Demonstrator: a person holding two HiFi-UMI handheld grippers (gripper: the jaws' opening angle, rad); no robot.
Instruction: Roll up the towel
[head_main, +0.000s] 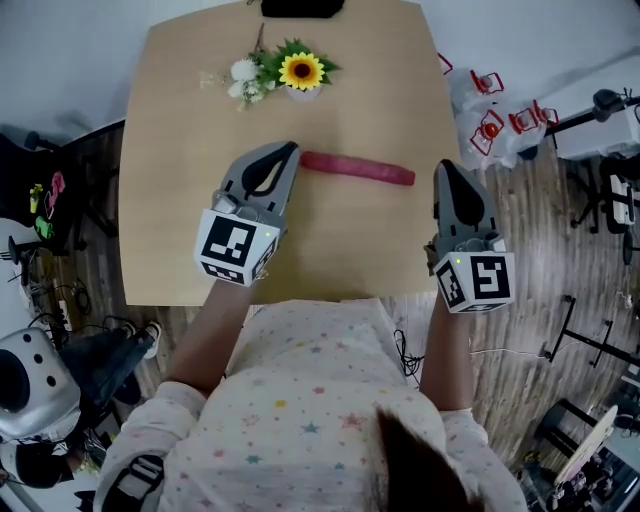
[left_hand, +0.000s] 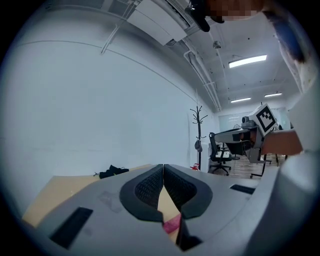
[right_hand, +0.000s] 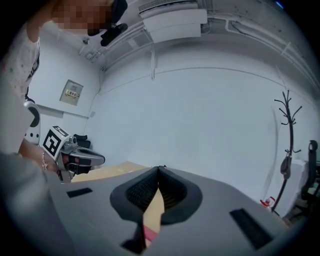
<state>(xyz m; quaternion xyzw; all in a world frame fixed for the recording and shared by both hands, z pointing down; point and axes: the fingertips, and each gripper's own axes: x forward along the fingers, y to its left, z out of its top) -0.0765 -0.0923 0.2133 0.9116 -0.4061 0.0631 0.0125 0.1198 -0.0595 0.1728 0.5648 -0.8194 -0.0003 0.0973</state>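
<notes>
Right now the left gripper (head_main: 290, 150) has its jaws fully together, tips meeting, nothing btwn the pads. Same for the right gripper (head_main: 443, 166): tips closed on each other, empty. The towel (head_main: 357, 168) lies already rolled, a thin pink-red tube running left to right across the middle of the table (head_main: 180, 220). Neither gripper is clamped on it.

Head view: the left gripper's tip sits just by the towel's left end. The right gripper is off the towel's right end, at the table's right edge.

Head view only: flowers (head_main: 290, 72) on the far side of the table. A dark item (head_main: 302, 8) at the far edge is cut off by the frame. Left gripper view shows that item whole, but too small to identify.

Gripper views only: white wall, coat stand (left_hand: 199, 134), office chair (left_hand: 218, 155). Each also catches the other gripper's marker cube.

In the gripper views the towel is mostly hidden, just a pink sliver thru the gap below the pads. Can't tell from the head view whether the left tip touches the towel or hangs above it.
</notes>
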